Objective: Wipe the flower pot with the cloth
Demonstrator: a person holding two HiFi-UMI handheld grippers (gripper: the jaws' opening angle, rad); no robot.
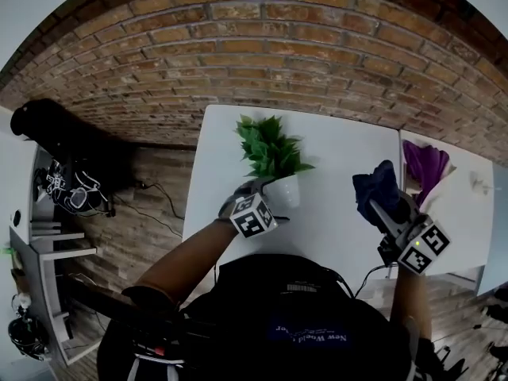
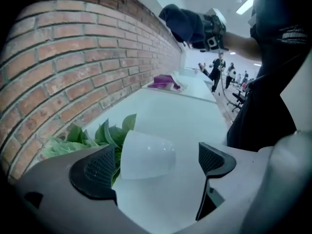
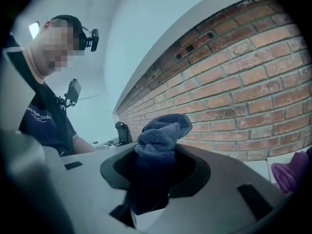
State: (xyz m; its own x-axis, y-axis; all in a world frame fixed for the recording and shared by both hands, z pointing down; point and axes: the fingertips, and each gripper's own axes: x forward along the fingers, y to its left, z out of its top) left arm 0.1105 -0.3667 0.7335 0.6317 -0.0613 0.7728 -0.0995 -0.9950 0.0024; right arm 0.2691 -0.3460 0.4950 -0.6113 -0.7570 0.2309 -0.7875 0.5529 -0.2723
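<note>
Where it stands upright on the near part of the white rectangular table [image 1: 341, 157], the small white glossy flower pot [image 1: 286, 191] holds one bushy green leafy plant [image 1: 268, 145] that rises above its rim. It is the only container in sight.

By count there are one pot, one plant, two cloths, two grippers and two white tables.

Nearest the person, the left gripper [image 1: 258, 190] points down at the pot's left side with its jaws spread wide. In the left gripper view the pot [image 2: 146, 155] shows in the gap of the left gripper [image 2: 153, 165], close to one ribbed pad and well clear of the other (whether the near pad touches it cannot be told), so nothing is gripped.

To the right, the right gripper [image 1: 385, 205] hangs above the table's right edge, jaws clenched on a bunched dark blue terry cloth [image 1: 379, 182]. The right gripper view shows the cloth [image 3: 161, 140] pinched at its lower part by the right gripper [image 3: 156, 167], the rest bulging out above.

Farther right, a crumpled purple cloth [image 1: 425, 165] lies on the second white table [image 1: 468, 205]. Behind both runs a red brick wall [image 1: 254, 46].
</note>
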